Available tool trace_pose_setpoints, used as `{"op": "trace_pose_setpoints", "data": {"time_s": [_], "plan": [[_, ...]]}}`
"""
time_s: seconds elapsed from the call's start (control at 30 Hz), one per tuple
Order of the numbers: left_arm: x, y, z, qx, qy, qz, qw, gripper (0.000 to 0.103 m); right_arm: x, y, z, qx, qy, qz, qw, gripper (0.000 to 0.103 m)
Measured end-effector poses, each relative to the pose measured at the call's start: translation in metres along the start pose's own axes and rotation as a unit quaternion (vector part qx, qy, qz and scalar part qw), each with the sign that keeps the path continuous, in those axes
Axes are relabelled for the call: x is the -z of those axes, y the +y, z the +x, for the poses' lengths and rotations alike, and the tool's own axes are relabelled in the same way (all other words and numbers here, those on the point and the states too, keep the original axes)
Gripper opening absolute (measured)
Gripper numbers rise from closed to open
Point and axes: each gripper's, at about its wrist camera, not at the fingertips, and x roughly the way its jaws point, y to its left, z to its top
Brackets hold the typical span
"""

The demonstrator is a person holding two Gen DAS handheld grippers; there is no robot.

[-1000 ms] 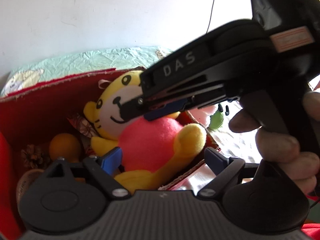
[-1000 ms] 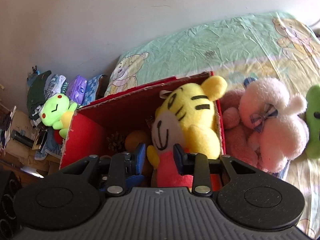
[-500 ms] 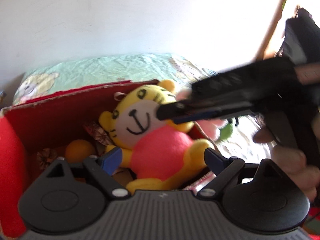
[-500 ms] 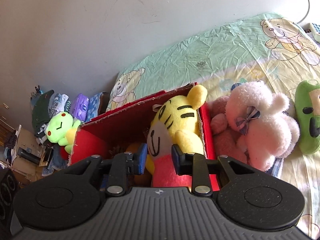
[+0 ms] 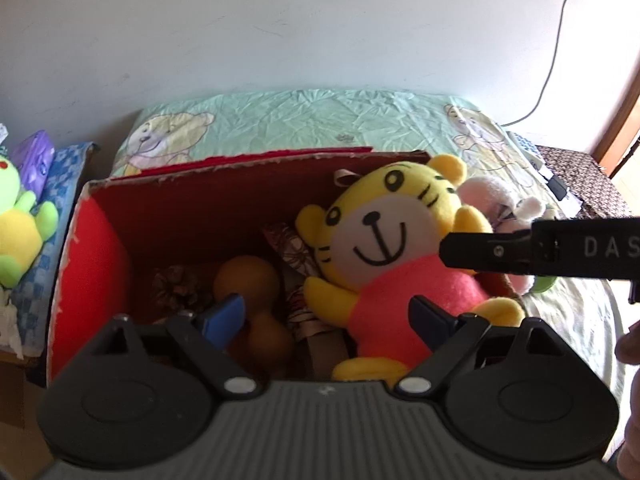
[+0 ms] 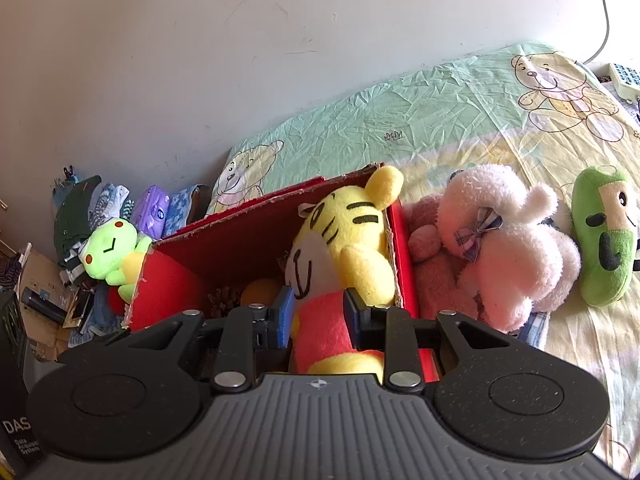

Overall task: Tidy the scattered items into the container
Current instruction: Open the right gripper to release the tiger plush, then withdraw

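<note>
A red cardboard box stands on the bed. A yellow tiger plush in a pink shirt sits in its right end, beside an orange gourd and a pine cone. My left gripper is open and empty above the box's near side. My right gripper hangs over the tiger plush, jaws partly open and holding nothing; it shows side-on in the left wrist view. A pink rabbit plush and a green plush lie on the bed right of the box.
A green frog plush, a purple pack and clothes are piled left of the box. The bear-print sheet stretches back to the wall. A remote control and a cable lie at the far right.
My right gripper has drawn back off the tiger plush to the right and upward. My left gripper has pulled back and up, so more of the box shows. The tiger stays in the box.
</note>
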Motion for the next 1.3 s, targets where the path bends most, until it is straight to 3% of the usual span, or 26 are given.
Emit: {"op": "trace_pose_setpoints", "data": {"time_s": [0.17, 1.3], "plan": [[0.000, 0.001, 0.001, -0.024, 0.005, 0.003, 0.9997, 0.090, 0.004, 0.001, 0.004, 0.007, 0.007, 0.001, 1.000, 0.029], [0.007, -0.021, 0.013, -0.045, 0.023, 0.033, 0.9981, 0.091, 0.016, -0.008, 0.003, 0.035, -0.004, 0.002, 0.999, 0.030]]}}
